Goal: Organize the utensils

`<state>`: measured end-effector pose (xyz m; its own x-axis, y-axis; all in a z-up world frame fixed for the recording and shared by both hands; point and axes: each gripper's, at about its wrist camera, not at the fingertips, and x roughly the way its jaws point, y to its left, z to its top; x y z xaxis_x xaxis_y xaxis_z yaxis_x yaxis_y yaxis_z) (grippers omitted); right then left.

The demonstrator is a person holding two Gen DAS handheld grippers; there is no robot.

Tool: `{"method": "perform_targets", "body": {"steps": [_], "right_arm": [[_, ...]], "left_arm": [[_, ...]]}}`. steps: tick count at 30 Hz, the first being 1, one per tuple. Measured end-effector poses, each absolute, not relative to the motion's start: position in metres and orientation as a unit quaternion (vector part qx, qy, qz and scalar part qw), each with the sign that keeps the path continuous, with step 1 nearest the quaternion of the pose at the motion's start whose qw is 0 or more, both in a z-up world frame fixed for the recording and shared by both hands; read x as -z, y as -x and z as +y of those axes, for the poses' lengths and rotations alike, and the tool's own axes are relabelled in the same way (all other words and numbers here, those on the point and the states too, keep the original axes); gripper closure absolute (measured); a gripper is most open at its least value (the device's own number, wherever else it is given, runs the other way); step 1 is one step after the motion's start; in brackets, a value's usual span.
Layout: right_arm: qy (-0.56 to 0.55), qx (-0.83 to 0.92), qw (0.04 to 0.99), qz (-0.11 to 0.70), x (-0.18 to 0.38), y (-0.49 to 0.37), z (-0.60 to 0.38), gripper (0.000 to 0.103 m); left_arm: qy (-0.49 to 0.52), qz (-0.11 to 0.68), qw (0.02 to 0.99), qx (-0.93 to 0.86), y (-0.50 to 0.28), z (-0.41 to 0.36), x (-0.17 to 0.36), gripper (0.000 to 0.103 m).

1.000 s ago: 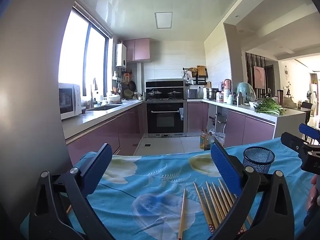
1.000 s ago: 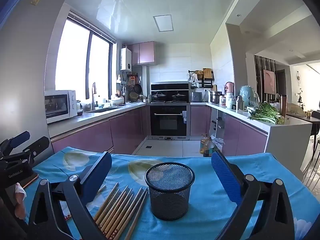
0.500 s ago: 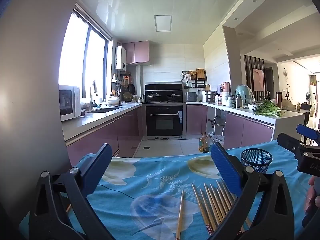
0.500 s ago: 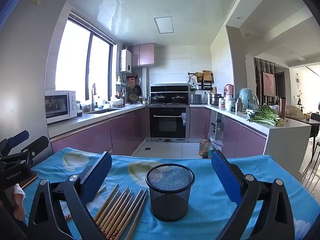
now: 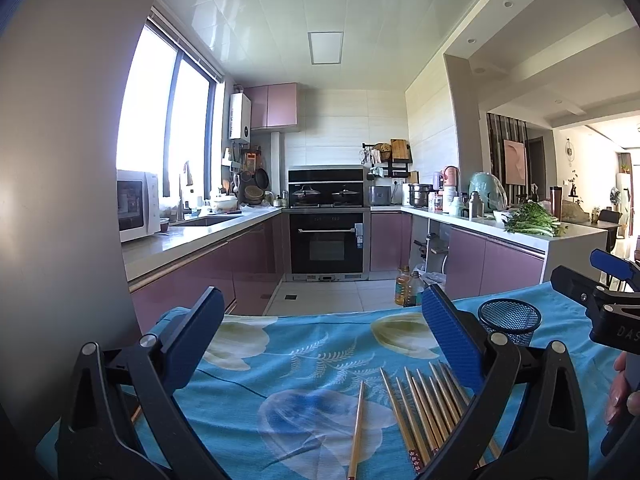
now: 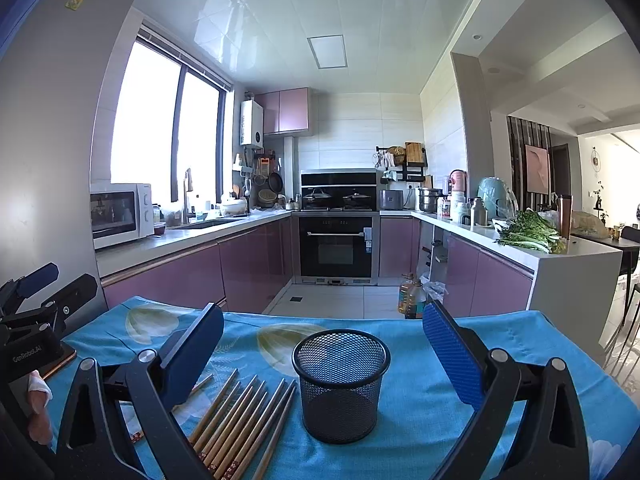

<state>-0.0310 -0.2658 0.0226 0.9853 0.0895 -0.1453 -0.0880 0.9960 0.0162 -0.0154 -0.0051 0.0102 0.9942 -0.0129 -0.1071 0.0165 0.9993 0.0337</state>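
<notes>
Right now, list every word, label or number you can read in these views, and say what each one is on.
"GenRobot.AI": white print on the left gripper body, seen from the right wrist view.
"DAS": cut off at the frame edge, on the right gripper body, seen from the left wrist view.
Too small to read: stickers on the grey refrigerator, oven door label, water heater display.

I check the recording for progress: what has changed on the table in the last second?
Almost nothing. The left claw drifted slightly, so the chopsticks and mesh cup sit a little lower in its view. Nothing was gripped or released. Both claws stay open and empty, right claw facing the cup.
</notes>
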Motion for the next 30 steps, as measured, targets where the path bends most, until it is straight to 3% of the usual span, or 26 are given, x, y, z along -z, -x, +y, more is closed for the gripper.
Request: {"method": "perform_targets", "body": {"steps": [30], "right_arm": [[-0.009, -0.046, 0.996, 0.07, -0.0205, 0.0333, -0.265, 0.007]], "left_arm": [[-0.018, 0.049, 0.999, 0.013, 0.0131, -0.0061, -0.0077, 0.006]]}}
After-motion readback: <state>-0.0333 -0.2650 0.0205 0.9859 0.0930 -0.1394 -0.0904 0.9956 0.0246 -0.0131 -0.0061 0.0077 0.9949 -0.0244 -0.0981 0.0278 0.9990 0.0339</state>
